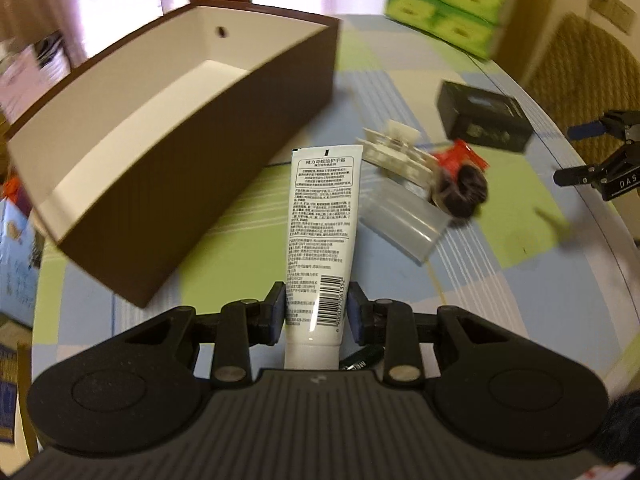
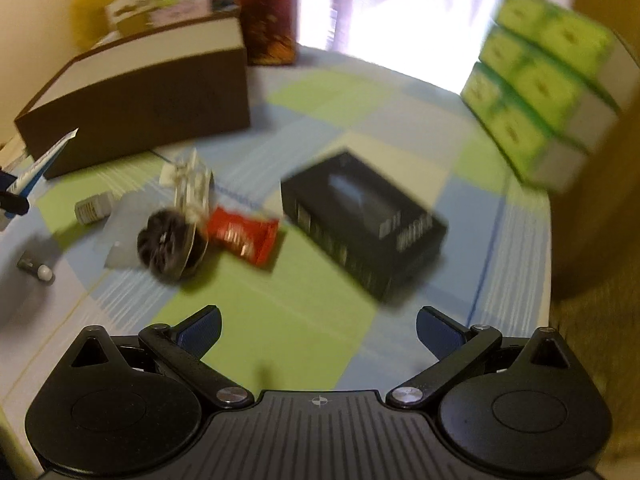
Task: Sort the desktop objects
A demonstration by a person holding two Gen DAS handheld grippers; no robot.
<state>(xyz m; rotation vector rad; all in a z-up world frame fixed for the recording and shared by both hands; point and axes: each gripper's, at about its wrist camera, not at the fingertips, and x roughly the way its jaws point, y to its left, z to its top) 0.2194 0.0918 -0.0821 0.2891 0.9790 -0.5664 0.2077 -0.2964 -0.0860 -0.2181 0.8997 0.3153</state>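
My left tongs [image 1: 316, 312] are clamped on one white hand-cream tube [image 1: 322, 232], both blue pads pressed to its sides near the capped end, the crimped end pointing forward, just short of the brown box's [image 1: 168, 184] near wall. My right tongs [image 2: 318, 334] stand wide apart with nothing between them, hanging over the checked tablecloth [image 2: 280, 320]. I count one brown box with a white inside, one black carton [image 2: 362, 224], one red packet [image 2: 244, 236], one dark scrunchie [image 2: 170, 246], one white plastic clip [image 2: 192, 186] and one clear plastic sleeve [image 1: 400, 220] lying in a loose cluster to the right of the tube. Only the left view looks down into the brown box, and what I can see of its floor is bare; the right view shows just its outer walls. Only the right view shows a small white bottle [image 2: 94, 208] lying beside the sleeve and a little grey stick with a white tip [image 2: 36, 268] near the table's left edge; it also catches the tube from the side at the far left, cut off by the frame. The green tissue packs [image 2: 544, 80] are stacked in the far corner, six faces showing in the right view, fewer in the left. A dark object pokes out under the left tongs, beneath the tube; I cannot tell what it is. Both views are smeared, so print on the carton and packet is unreadable.
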